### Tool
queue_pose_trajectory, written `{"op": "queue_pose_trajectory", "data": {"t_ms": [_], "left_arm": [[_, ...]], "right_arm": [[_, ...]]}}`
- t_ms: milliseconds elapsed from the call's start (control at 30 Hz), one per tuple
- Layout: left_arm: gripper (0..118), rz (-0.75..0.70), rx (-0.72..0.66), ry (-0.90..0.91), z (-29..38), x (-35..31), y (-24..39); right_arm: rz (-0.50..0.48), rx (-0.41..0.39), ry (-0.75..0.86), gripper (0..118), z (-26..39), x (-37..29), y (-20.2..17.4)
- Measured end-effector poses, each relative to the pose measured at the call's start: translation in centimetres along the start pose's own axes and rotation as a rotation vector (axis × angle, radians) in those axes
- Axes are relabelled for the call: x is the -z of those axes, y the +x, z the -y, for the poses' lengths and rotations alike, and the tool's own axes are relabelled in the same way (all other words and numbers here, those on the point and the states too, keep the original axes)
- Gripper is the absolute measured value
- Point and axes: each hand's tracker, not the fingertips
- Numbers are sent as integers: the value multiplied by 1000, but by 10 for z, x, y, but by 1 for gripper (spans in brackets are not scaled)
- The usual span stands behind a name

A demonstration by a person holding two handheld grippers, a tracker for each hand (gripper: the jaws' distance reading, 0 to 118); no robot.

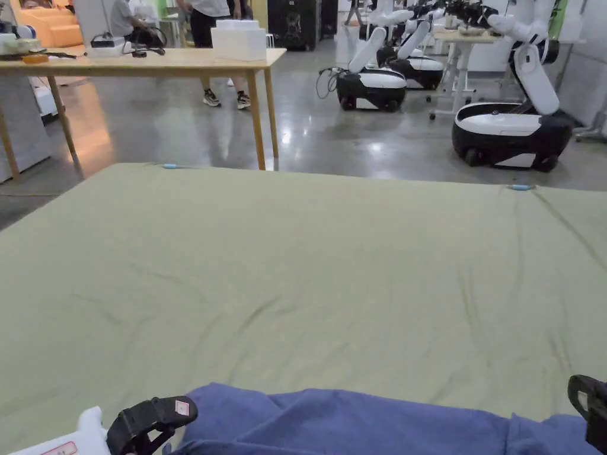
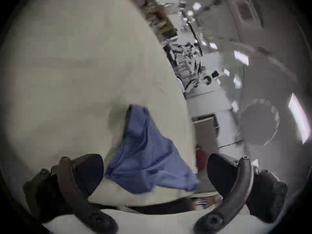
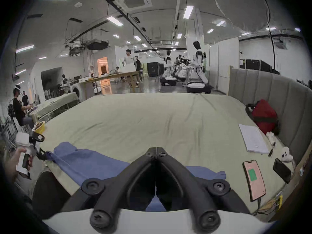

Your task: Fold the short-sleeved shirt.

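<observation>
A blue short-sleeved shirt (image 1: pixel 355 420) lies crumpled along the near edge of a bed with a green sheet (image 1: pixel 296 266). My left gripper (image 1: pixel 154 420) is at the shirt's left end. In the left gripper view its jaws stand wide apart, open (image 2: pixel 155 163), with the shirt (image 2: pixel 145 153) in front of them; the picture is blurred. My right gripper (image 3: pixel 156 149) is shut, jaw tips together, above the shirt's (image 3: pixel 87 163) right part; I see no cloth pinched at the tips. It also shows at the head view's lower right corner (image 1: pixel 587 403). The left gripper (image 3: pixel 39 146) shows far left, in a hand.
On the bed's right side lie a notebook (image 3: pixel 253 139), a red bag (image 3: pixel 264 116) and two phones (image 3: pixel 254 180), against a grey padded headboard (image 3: pixel 270 89). A yellow cup (image 3: pixel 39 127) sits off the left corner. Beyond the bed are a wooden table (image 1: pixel 148 62), people and wheeled robots (image 1: pixel 510 130).
</observation>
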Motion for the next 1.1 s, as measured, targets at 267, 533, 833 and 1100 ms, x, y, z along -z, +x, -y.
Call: {"op": "queue_pose_trajectory", "data": {"t_ms": [267, 533, 833, 1100], "left_arm": [[4, -10, -46, 13, 30, 69, 33], [7, -177, 183, 145, -31, 34, 25], [7, -511, 929, 249, -10, 20, 118], [7, -638, 1515, -129, 148, 179, 161]], "right_arm": [[-10, -1, -7, 0, -2, -3, -13], [-12, -1, -21, 0, 0, -5, -10], [-9, -2, -24, 0, 2, -8, -9], [-14, -10, -31, 0, 12, -12, -17]]}}
